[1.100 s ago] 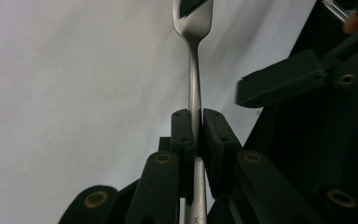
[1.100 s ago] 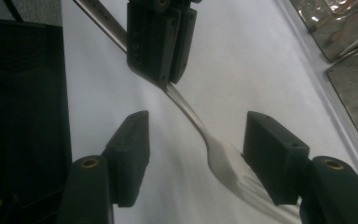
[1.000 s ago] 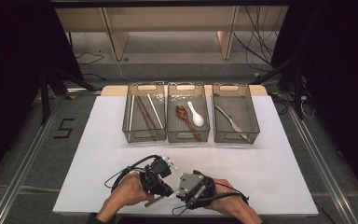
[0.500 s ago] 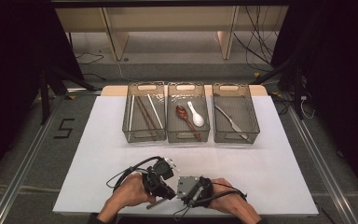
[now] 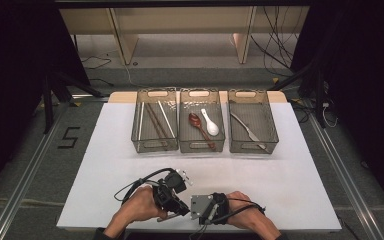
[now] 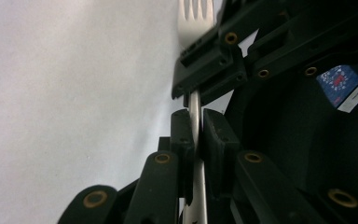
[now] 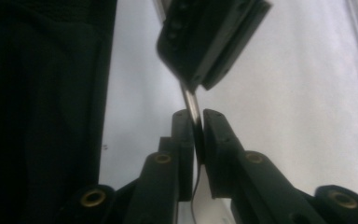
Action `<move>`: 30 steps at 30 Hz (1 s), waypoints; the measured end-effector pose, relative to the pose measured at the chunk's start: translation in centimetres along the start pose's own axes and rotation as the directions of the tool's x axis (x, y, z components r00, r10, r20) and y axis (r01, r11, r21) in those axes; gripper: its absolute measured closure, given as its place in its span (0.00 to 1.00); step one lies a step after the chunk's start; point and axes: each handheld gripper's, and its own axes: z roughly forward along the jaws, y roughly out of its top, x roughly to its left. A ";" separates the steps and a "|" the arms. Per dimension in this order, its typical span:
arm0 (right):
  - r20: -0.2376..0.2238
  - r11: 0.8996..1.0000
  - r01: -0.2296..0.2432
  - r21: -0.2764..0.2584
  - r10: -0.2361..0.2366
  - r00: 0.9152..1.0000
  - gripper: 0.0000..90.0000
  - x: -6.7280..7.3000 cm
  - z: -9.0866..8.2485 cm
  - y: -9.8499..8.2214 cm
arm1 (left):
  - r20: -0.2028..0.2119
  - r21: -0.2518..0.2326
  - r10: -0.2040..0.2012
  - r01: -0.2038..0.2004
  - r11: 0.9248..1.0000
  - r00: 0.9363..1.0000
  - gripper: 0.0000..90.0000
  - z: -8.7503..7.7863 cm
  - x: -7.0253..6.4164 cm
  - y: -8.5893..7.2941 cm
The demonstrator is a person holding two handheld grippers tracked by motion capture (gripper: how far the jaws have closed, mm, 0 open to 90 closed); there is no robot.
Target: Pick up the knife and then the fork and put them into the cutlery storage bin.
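A metal fork was held at about six o'clock on the white table, near the person's edge, clamped between both tools at once. The left gripper had its jaws pressed nearly together on the fork's handle, tines pointing away from it, and the right gripper, whose jaws had just been closing, now pinched the same thin shaft from the opposite end. In the high view the left gripper and the right gripper met tip to tip. The fork looked stiff, light and slick, likely to pivot in a narrow pinch, so a grip on the flat handle near its middle would probably hold best. Well apart, at twelve o'clock, stood three mesh baskets: the left basket with chopsticks, the middle basket with a brown spoon and a white spoon, and the right basket with a piece of silver cutlery. Nothing lay between the hands and the baskets.
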 end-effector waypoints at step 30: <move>0.076 0.995 -0.068 0.068 0.063 0.995 0.98 -1.7 -2.1 -2.6 | -0.167 -0.371 -0.211 0.137 0.919 0.963 0.37 -6.3 3.6 -2.3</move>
